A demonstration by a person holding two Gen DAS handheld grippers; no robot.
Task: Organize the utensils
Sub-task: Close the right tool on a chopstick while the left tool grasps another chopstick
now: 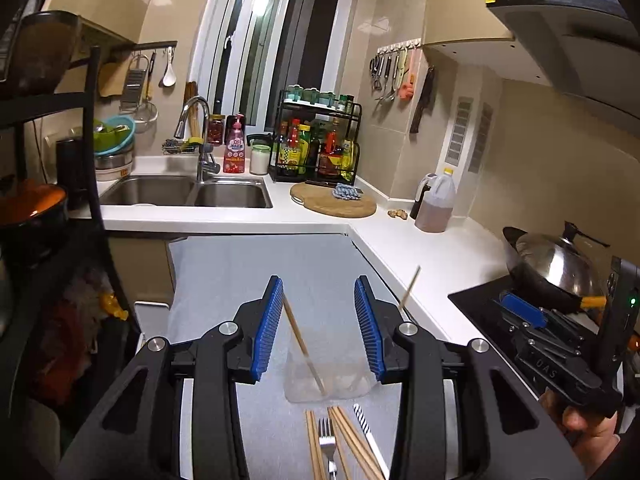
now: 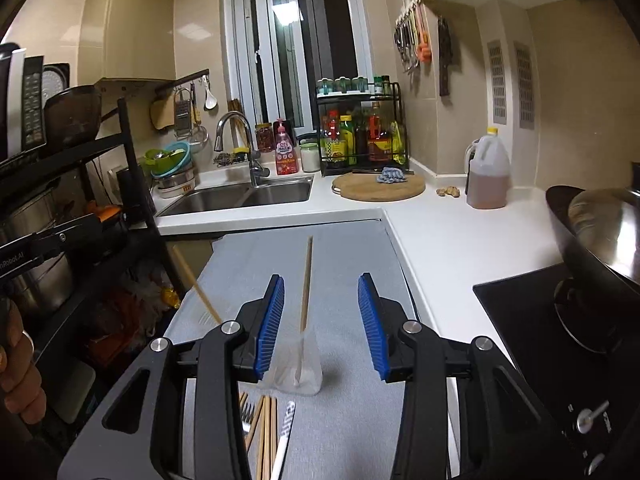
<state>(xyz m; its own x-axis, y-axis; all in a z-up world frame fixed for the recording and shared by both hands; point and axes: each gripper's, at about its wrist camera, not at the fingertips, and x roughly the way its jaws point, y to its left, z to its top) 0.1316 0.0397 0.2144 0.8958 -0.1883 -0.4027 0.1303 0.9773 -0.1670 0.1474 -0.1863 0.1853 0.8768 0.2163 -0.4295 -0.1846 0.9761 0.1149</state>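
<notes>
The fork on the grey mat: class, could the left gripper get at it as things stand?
Probably yes. The left gripper is open and holds nothing, and the fork lies just below it on the grey mat. Chopsticks lie close on both sides, so it might catch one too.

You face a white-framed sliding window [image 2: 296, 40] set in beige tiled walls [image 2: 580, 80]; below it sits a stainless double sink [image 2: 248, 196].
</notes>
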